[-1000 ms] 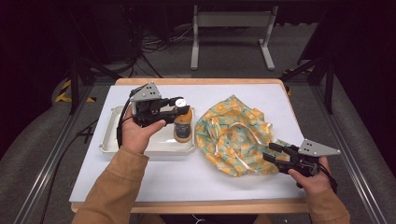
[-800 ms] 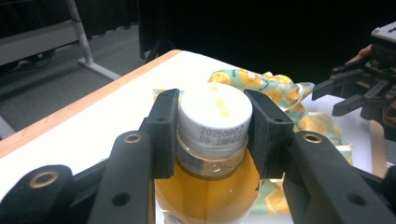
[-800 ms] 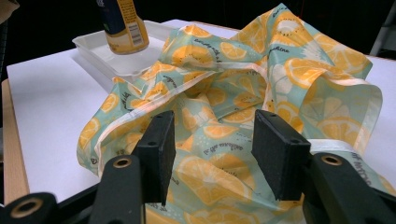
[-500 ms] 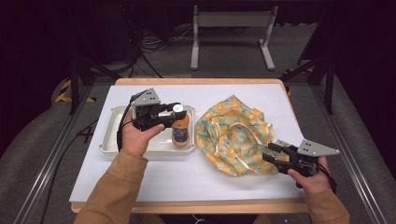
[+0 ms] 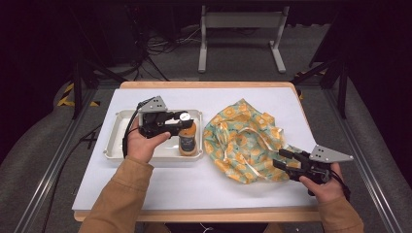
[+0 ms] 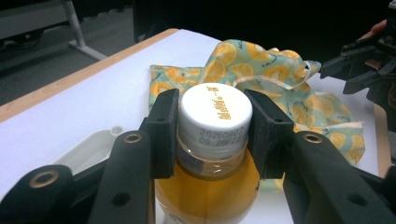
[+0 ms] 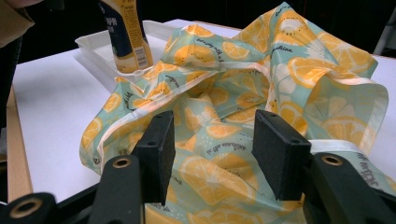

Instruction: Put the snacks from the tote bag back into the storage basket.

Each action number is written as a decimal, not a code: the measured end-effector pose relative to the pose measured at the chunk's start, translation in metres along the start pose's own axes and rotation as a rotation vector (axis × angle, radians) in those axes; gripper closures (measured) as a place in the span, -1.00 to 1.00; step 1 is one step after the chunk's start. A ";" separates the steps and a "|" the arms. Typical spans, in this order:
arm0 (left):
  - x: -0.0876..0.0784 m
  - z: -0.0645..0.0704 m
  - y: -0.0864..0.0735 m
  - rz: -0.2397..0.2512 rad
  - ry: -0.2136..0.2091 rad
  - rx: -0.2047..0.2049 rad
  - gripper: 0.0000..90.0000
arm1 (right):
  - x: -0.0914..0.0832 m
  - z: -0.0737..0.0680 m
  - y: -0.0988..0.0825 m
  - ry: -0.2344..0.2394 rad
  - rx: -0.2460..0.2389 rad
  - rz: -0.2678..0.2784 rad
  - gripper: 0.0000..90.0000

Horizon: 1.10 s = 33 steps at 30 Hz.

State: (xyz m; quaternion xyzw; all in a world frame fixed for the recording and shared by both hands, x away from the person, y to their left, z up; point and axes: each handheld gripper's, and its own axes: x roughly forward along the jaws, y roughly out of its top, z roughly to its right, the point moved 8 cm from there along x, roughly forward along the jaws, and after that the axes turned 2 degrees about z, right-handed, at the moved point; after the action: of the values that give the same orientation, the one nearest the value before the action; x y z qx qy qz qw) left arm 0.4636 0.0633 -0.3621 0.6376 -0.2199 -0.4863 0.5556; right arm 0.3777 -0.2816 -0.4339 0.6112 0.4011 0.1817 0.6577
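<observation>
A bottle of amber drink with a white cap stands upright in a white tray. My left gripper is shut on the cap, one pad on each side. Whether the bottle's base rests on the tray floor I cannot tell. To the right lies a crumpled teal bag printed with orange slices. My right gripper is at the bag's near right edge. Its jaws stand open over the fabric without pinching it. The bottle and the tray lie beyond the bag in the right gripper view.
A white sheet covers the table, whose wooden edge runs along the front and back. A metal stand and cables lie on the floor behind. The right gripper shows beyond the bag in the left gripper view.
My left gripper has sunk with the bottle, bringing it lower into the tray. The right gripper and the bag have stayed where they were.
</observation>
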 end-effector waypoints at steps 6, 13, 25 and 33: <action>0.002 0.000 -0.005 -0.009 -0.002 0.010 0.29 | 0.000 0.000 0.000 0.002 -0.002 -0.003 0.10; 0.003 0.001 -0.009 -0.020 -0.008 0.014 0.29 | 0.001 -0.001 0.000 0.005 -0.003 -0.003 0.10; 0.004 0.001 -0.014 -0.041 0.004 0.032 0.29 | 0.001 -0.001 -0.001 0.005 -0.004 -0.005 0.09; 0.005 0.002 -0.017 -0.040 0.001 0.033 0.29 | 0.002 -0.001 -0.001 0.006 -0.002 -0.008 0.08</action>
State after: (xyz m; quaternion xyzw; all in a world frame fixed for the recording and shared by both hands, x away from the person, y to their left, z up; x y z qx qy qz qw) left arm 0.4601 0.0631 -0.3793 0.6512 -0.2147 -0.4932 0.5354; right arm 0.3775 -0.2795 -0.4356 0.6082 0.4054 0.1814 0.6579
